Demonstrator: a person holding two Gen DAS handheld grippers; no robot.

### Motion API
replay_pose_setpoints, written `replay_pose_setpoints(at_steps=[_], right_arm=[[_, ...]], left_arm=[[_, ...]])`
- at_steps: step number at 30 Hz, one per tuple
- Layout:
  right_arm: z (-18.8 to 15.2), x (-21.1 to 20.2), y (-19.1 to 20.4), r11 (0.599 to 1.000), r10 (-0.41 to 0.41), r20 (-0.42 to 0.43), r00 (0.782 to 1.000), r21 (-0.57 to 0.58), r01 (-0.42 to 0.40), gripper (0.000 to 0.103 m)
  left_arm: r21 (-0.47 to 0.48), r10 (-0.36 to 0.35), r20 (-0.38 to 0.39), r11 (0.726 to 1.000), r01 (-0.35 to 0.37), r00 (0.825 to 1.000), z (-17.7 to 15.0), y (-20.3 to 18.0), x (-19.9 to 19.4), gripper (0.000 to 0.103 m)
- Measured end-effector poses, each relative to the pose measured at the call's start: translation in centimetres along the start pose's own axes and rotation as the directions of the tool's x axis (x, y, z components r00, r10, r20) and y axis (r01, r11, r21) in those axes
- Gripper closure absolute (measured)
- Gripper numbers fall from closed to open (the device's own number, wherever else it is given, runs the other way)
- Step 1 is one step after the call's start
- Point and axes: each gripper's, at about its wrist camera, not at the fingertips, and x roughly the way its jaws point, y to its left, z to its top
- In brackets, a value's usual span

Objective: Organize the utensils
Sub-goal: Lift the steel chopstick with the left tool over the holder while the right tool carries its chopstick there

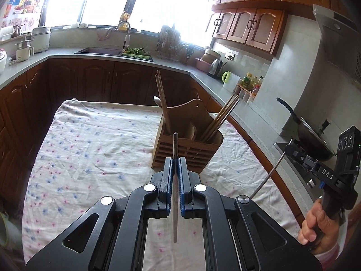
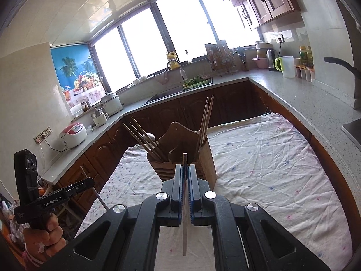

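Left claw (image 1: 175, 160) is clamped on a thin metal chopstick (image 1: 175, 144) held edge-on between its blue pads, the rod running straight along the claw's axis: tip poking out past the fingertips toward the wooden utensil holder (image 1: 187, 149), tail trailing back under the claw toward the bottom of the frame. Right claw (image 2: 185, 167) is clamped the same way on a second metal chopstick (image 2: 185, 225), also in line with the fingers, tip up-frame, tail down-frame. Holder sits on the floral cloth (image 1: 90, 140) covering the counter, just beyond both claw tips at frame centre, not touching either. It already carries wooden chopsticks (image 1: 161, 99) leaning out to either side, plus a wooden spoon. Left wrist view alone shows the right claw side-on at the right edge, its chopstick slanting down-left, gripped by a hand (image 1: 315, 223); also a wok on the stove. Right wrist view alone shows the left claw at lower left, its chopstick slanting down-right, plus a rice cooker (image 2: 73, 132) on the far worktop.
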Motion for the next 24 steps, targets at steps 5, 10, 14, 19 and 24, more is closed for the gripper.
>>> replay_pose_setpoints(at_steps=[5,10,14,19,24], right_arm=[[1.4,0.7,0.1,1.000,0.004,0.023,1.000,-0.002,-0.004,0.099],[3.8,1.3,0.2,1.000,0.009,0.073,0.997,-0.002,-0.009,0.099],[6.1,1.9,0.5,1.000,0.013,0.122,0.992,-0.006,-0.012,0.099],[9.0,3.1,0.7,1.000,0.013,0.177,0.984,-0.012,-0.011,0.099],[11.0,4.5,0.7,1.000,0.001,0.226,0.974,-0.014,0.002,0.099]], left_arm=[[-0.016,0.001,0.054,1.000,0.000,0.999,1.8,0.2,-0.4,0.099],[-0.022,0.009,0.119,1.000,-0.007,0.993,4.5,0.1,-0.6,0.099],[-0.018,0.016,0.185,1.000,-0.013,0.983,7.1,-0.2,-0.6,0.099],[-0.029,0.014,0.262,1.000,-0.007,0.965,10.4,-0.3,0.3,0.099],[-0.031,0.025,0.318,0.999,-0.016,0.948,12.5,-0.8,2.2,0.099]])
